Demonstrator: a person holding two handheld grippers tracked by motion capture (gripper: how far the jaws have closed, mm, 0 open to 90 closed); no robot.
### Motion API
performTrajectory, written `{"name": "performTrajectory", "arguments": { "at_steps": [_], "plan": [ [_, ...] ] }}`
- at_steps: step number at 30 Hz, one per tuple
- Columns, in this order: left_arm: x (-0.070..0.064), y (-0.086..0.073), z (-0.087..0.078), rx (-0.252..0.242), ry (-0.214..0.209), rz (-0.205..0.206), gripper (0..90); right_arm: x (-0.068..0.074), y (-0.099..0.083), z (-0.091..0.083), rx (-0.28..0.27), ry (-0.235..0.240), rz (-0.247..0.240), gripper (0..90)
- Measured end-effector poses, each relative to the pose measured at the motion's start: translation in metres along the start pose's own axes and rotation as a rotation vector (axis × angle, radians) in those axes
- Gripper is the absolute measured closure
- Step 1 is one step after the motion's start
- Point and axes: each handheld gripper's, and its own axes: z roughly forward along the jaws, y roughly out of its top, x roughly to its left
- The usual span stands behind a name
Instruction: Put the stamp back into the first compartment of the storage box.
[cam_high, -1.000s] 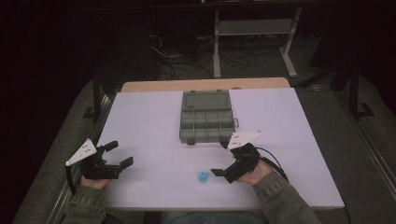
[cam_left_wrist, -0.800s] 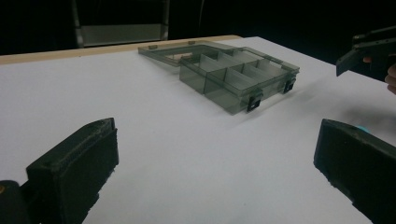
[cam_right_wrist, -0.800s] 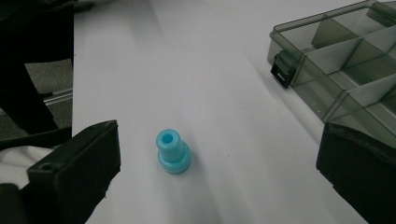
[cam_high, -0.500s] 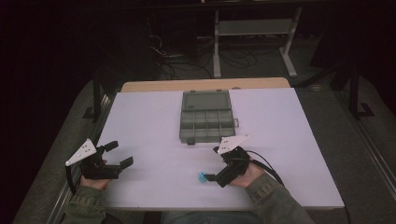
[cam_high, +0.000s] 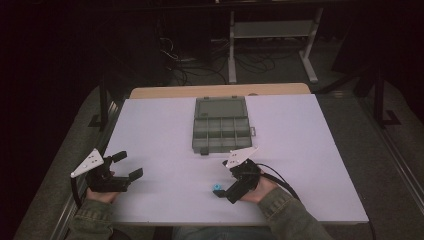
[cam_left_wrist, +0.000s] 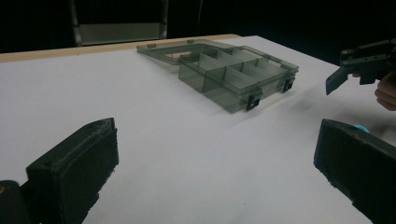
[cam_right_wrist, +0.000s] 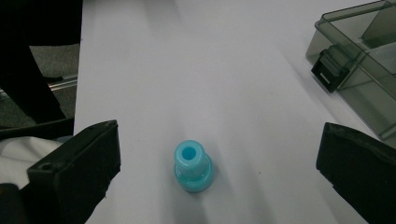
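A small blue spool-shaped piece (cam_high: 217, 188) (cam_right_wrist: 192, 165) with a hole in its top stands upright on the white table (cam_high: 300, 150), near the front edge. My right gripper (cam_high: 221, 181) (cam_right_wrist: 219, 149) is open, one jaw on each side of the piece and neither touching it. An open grey see-through compartment box (cam_high: 221, 132) (cam_left_wrist: 238, 77) (cam_right_wrist: 364, 70) lies mid-table, lid folded back. My left gripper (cam_high: 127, 165) (cam_left_wrist: 219, 140) rests open at the front left with nothing between its jaws. In the left gripper view the blue piece (cam_left_wrist: 359, 127) peeks over the right-hand jaw, with the right gripper (cam_left_wrist: 364, 65) beyond it.
A wooden strip (cam_high: 220, 91) borders the table's far edge. Behind it are a metal rack (cam_high: 272, 30) and floor cables (cam_high: 200, 60) in the dark. Bare white surface lies between the two grippers and left of the box.
My right gripper has moved left and slightly toward the front edge, and now has the blue piece between its open jaws. The left gripper, the piece and the box have stayed put.
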Motion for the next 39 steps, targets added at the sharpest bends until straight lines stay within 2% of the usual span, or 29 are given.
{"name": "performTrajectory", "arguments": {
  "at_steps": [5,7,14,17,18,19,21,22,25,28,29,33,38,39],
  "plan": [
    [0.000,0.000,0.000,-0.001,-0.002,-0.004,0.0,0.001,0.000,0.004,0.013,0.003,-0.003,0.0],
    [0.000,0.000,0.000,0.000,-0.002,-0.005,0.0,0.001,0.000,0.005,0.021,0.015,0.001,5.8],
    [0.000,0.000,0.001,0.001,-0.002,-0.006,0.0,0.001,0.000,0.007,0.037,0.028,-0.002,14.9],
    [0.000,0.000,0.001,0.002,-0.003,-0.006,0.0,0.000,0.000,0.008,0.055,0.039,-0.010,23.1],
    [0.000,0.000,0.001,0.002,-0.003,-0.006,0.0,0.000,0.000,0.008,0.055,0.039,-0.010,23.1],
    [0.000,0.000,0.001,0.002,-0.004,-0.006,0.0,0.000,-0.001,0.009,0.065,0.043,-0.015,30.9],
    [0.000,0.000,0.001,0.003,-0.004,-0.004,0.0,0.000,-0.001,0.009,0.066,0.046,-0.016,33.1],
    [0.000,0.000,0.001,0.003,-0.004,-0.004,0.0,0.001,-0.001,0.010,0.069,0.060,-0.017,41.9],
    [0.000,0.000,0.001,0.004,-0.004,-0.004,0.0,0.001,-0.001,0.011,0.077,0.074,-0.032,48.5],
    [0.000,0.000,0.001,0.004,-0.004,-0.003,0.0,0.002,-0.002,0.012,0.084,0.081,-0.027,51.0],
    [0.000,0.000,0.001,0.004,-0.006,-0.003,0.0,0.002,-0.002,0.014,0.095,0.088,-0.044,55.6],
    [0.000,0.000,0.001,0.006,-0.007,-0.003,0.0,0.002,-0.003,0.016,0.104,0.085,-0.066,64.1],
    [0.000,0.000,0.001,-0.001,-0.013,-0.011,0.0,0.002,-0.002,0.016,0.108,0.066,-0.055,71.1],
    [0.000,0.000,0.000,0.001,-0.014,-0.009,0.0,0.002,-0.001,0.015,0.107,0.066,-0.036,71.3]
  ]
}}
